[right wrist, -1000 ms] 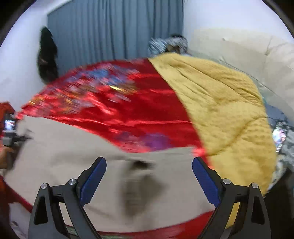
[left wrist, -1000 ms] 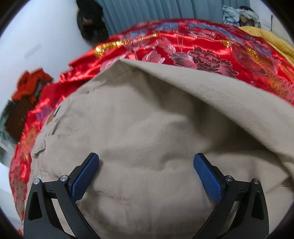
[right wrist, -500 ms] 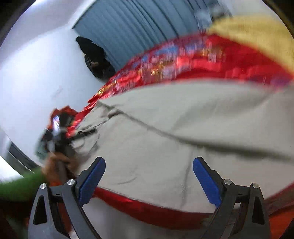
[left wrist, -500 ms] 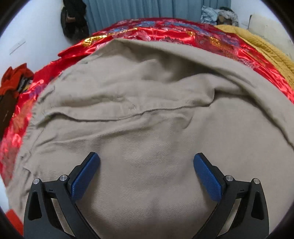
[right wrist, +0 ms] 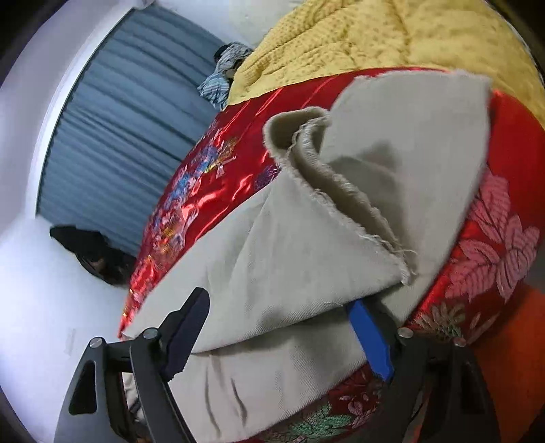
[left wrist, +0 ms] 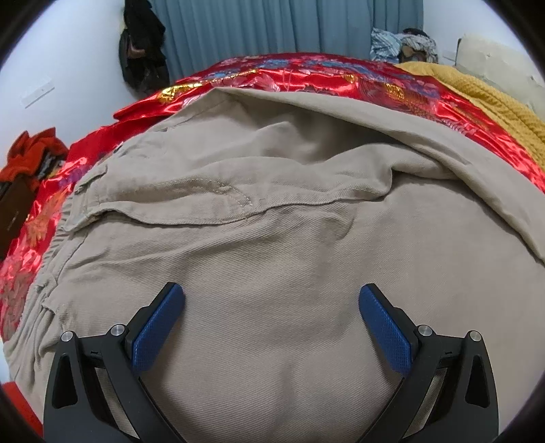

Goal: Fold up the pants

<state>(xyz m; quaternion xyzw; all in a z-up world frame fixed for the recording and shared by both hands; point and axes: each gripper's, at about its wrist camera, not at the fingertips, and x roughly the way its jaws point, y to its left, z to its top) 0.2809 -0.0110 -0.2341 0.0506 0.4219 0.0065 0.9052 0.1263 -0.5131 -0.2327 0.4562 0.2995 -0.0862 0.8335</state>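
Beige pants (left wrist: 272, 211) lie spread on a red floral satin bedspread (left wrist: 306, 75). The waistband and fly end is on the left in the left wrist view. My left gripper (left wrist: 271, 296) is open just above the seat of the pants, holding nothing. In the right wrist view the leg ends (right wrist: 357, 177) lie one over the other, with the frayed hem of the upper leg curled up. My right gripper (right wrist: 277, 306) is open around the lower part of the upper leg; its right finger (right wrist: 369, 335) is tucked under the fabric.
A yellow knit blanket (right wrist: 391, 37) covers the far right part of the bed. Blue curtains (left wrist: 282, 27) hang behind. Dark clothing (left wrist: 143, 51) hangs on the white wall, and red clothes (left wrist: 30, 156) sit at the left. An orange surface (right wrist: 511, 340) lies below the bed edge.
My right gripper swung fast from the waist side to the leg ends and now straddles the upper leg. My left gripper pulled back slightly over the seat and stayed open.
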